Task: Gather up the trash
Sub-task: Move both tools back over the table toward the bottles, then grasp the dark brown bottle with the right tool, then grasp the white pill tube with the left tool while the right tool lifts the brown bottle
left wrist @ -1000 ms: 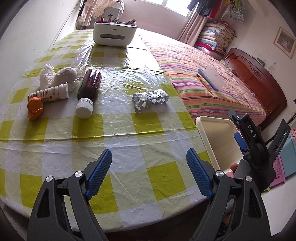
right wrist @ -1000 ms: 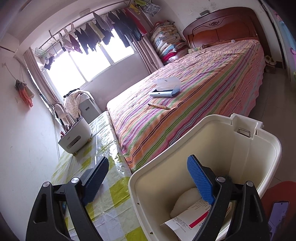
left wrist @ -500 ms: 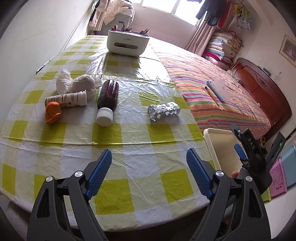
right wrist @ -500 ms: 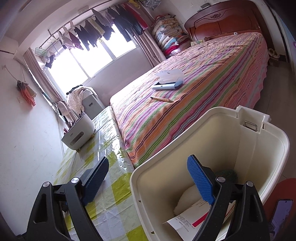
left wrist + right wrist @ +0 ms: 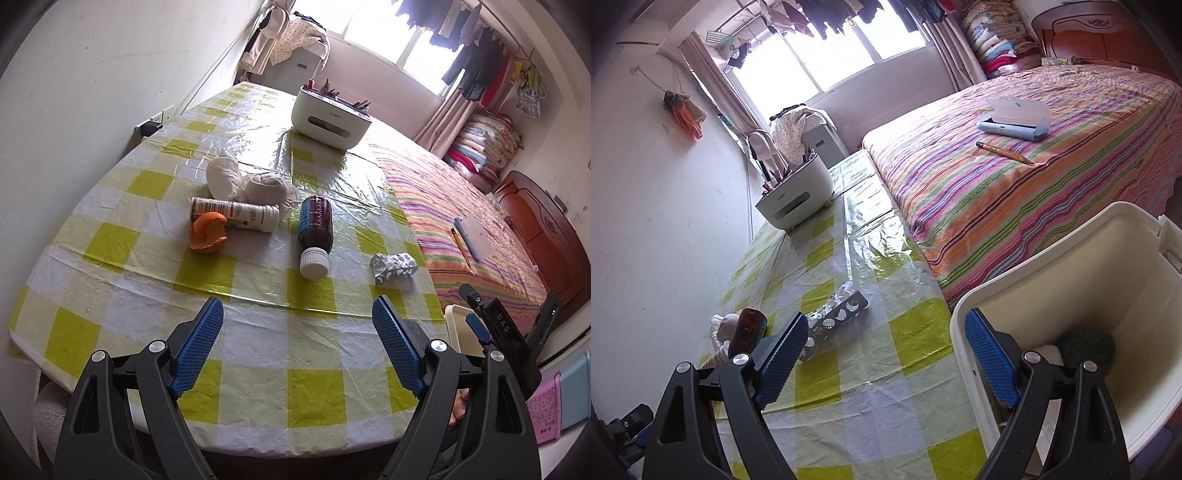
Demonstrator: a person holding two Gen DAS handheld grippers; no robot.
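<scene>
Left wrist view: left tongs (image 5: 297, 349) wide apart, holding nothing, above the checked counter (image 5: 258, 343). On the counter: orange peel (image 5: 207, 233), white tube (image 5: 236, 214), two tissue wads (image 5: 243, 181), brown bottle (image 5: 315, 230) on its side, crumpled blister pack (image 5: 393, 266).

Right wrist view: right tongs (image 5: 882, 360) wide apart, holding nothing, over the counter's edge. Cream bin (image 5: 1082, 280) just beside the counter, containing paper and a dark green clump. Blister pack (image 5: 833, 323) near the left pad.
</scene>
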